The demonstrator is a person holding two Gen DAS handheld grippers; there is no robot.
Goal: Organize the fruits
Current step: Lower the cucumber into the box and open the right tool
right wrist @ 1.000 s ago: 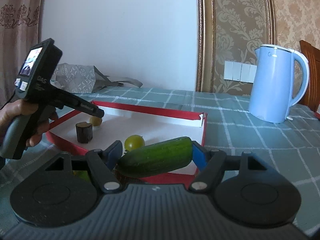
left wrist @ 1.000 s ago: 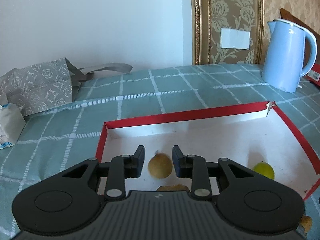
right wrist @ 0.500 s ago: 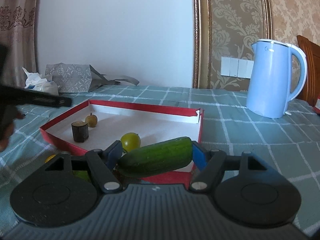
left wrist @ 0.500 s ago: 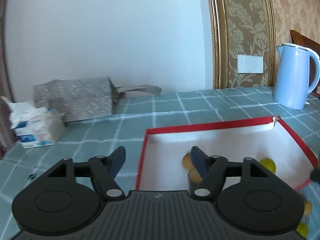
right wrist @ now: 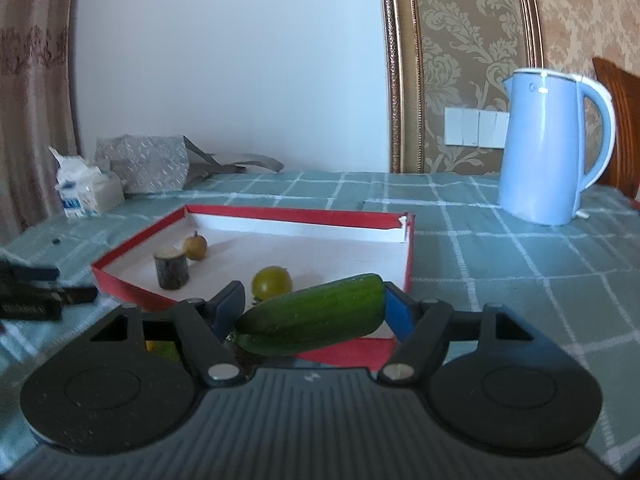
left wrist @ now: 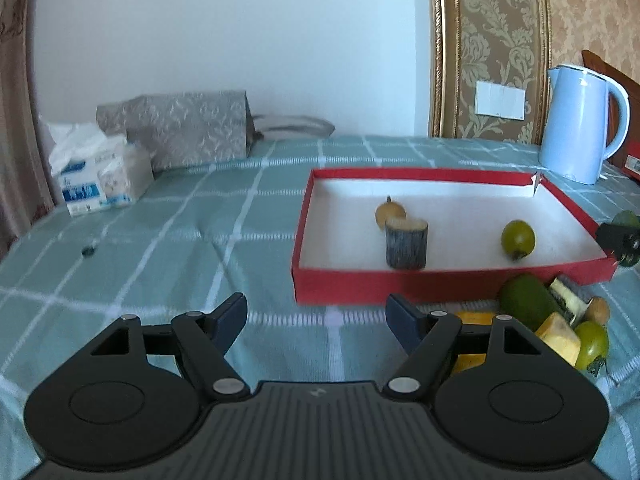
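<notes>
Surface: I see a counter under a teal checked cloth, with a white wall and a gold-patterned panel behind it.
Room items: a blue kettle, a grey patterned bag and a tissue pack stand along the back.
Hard to make out: a heap of pieces beside the box's near right corner is partly blocked; I can't identify them all.
Container: my red box holds a small brown fruit, a dark stump-like piece and a green fruit.
Left hand-held gripper: fingers wide apart, holding nothing, over the cloth just before the box.
Right hand-held gripper: clamped on the cucumber, near the box's front corner.
</notes>
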